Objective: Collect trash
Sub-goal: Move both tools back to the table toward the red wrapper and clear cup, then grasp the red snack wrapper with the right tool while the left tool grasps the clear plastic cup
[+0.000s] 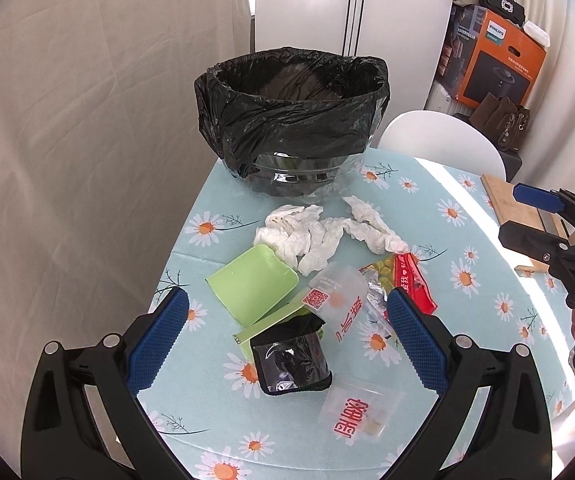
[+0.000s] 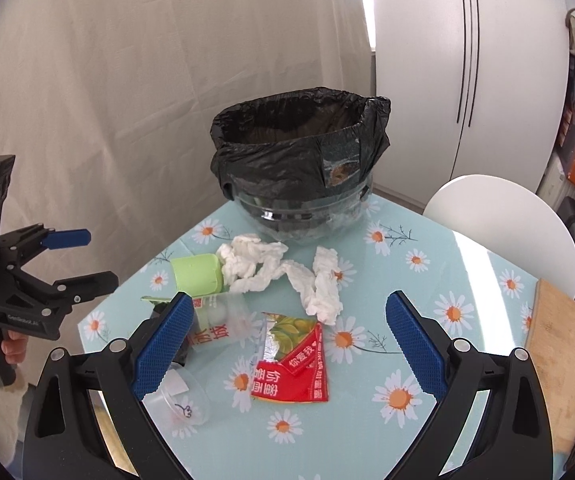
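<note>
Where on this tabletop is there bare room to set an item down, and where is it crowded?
Free: the tablecloth between the red wrapper, the cutting board and the white chair. Crowded: from the bin forward, where tissues, green box and plastic cups bunch together.

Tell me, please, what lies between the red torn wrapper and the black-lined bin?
Crumpled white tissues lie between the red torn wrapper and black-lined bin, clearest in the right wrist view.
</note>
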A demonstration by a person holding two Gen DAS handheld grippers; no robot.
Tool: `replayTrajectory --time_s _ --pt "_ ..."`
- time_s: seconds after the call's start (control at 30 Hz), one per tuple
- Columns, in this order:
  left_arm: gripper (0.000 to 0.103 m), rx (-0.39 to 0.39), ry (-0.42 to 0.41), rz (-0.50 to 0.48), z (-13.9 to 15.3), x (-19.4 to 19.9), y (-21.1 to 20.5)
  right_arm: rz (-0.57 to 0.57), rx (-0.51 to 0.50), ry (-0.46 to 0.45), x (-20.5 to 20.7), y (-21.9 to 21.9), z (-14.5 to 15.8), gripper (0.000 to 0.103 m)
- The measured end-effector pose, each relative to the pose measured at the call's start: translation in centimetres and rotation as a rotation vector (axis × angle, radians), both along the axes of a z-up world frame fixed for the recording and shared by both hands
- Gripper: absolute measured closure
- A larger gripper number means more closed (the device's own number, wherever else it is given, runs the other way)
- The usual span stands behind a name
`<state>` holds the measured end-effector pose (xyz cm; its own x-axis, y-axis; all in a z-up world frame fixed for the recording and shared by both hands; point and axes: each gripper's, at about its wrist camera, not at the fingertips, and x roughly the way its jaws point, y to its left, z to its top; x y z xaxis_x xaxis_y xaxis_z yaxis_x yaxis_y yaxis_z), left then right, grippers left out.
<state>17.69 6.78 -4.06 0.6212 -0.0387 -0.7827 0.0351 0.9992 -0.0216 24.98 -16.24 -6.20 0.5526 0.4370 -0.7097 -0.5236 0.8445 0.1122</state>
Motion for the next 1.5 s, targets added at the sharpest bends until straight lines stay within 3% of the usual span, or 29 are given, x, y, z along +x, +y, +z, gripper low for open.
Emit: replayTrajectory --time_s 0.3,0.47,0.77,1.07,1.23,1.5 --pt "0.006 -0.02 0.035 -0.028 -2.5 -1.3 -0.5 0.017 -0.026 0.064 0.5 -0.6 -3.0 0.011" --pt "0.006 0.027 0.035 -0.052 -4.2 -2.3 -1.3 0.089 -0.016 0.153 1.7 -0.3 -5.7 0.011" --pt "0.006 -0.027 0.054 -0.132 -7.1 -4.3 -3.6 0.18 -0.106 0.209 2.9 1.0 -10.4 0.011" --pt "0.006 -0.08 0.14 -0.153 -10.3 -4.5 -5.5 0.232 -0.123 0.319 3.2 2.6 -15.2 0.011" --pt "0.006 -0.062 0.155 -0.176 -11.3 -4.9 -6.1 0.221 -0.205 0.294 2.9 3.6 -16.3 0.011" --pt "0.006 -0.066 0.17 -0.185 -13.1 -5.0 -6.5 0.196 -0.256 0.292 2.5 4.5 -17.7 0.011"
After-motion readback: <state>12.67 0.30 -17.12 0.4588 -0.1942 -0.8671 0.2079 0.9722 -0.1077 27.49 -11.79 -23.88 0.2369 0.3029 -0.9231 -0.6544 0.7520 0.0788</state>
